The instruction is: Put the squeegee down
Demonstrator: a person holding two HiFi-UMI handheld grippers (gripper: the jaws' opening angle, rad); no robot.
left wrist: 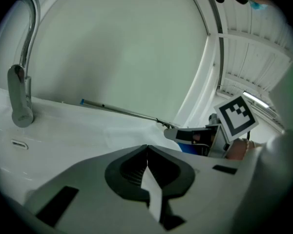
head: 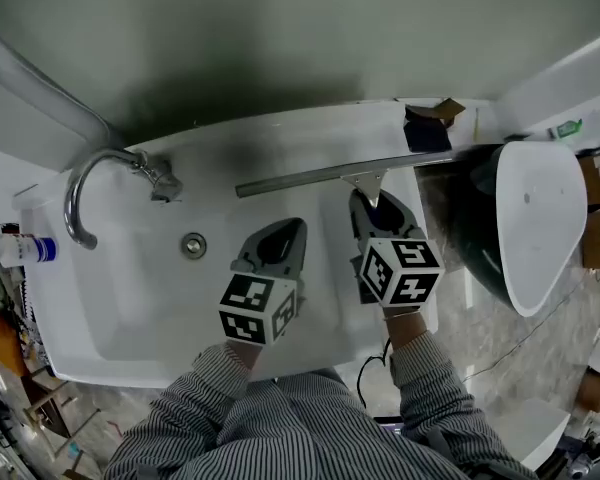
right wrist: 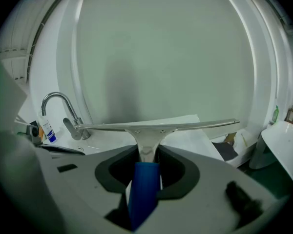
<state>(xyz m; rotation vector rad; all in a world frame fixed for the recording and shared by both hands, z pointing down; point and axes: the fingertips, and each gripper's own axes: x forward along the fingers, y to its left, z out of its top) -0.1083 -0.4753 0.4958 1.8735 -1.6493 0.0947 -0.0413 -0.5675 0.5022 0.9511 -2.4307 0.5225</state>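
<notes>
The squeegee (head: 330, 175) has a long metal blade and a blue handle (right wrist: 144, 184). My right gripper (head: 376, 206) is shut on that handle and holds the blade level over the back right part of the white sink (head: 130, 318). Whether the blade touches the ledge cannot be told. In the right gripper view the blade (right wrist: 156, 126) runs crosswise just beyond the right gripper (right wrist: 147, 152). My left gripper (head: 280, 240) hangs over the basin beside it, jaws together with nothing between them. From the left gripper (left wrist: 146, 147) I see the blade (left wrist: 122, 110) and the right gripper (left wrist: 205, 135) to the right.
A chrome faucet (head: 100, 183) curves over the basin's left side, and the drain (head: 193, 245) lies below it. A blue-labelled bottle (head: 20, 250) stands at the far left. A white toilet lid (head: 540, 228) stands right of the sink. A dark object (head: 427, 128) sits on the back right ledge.
</notes>
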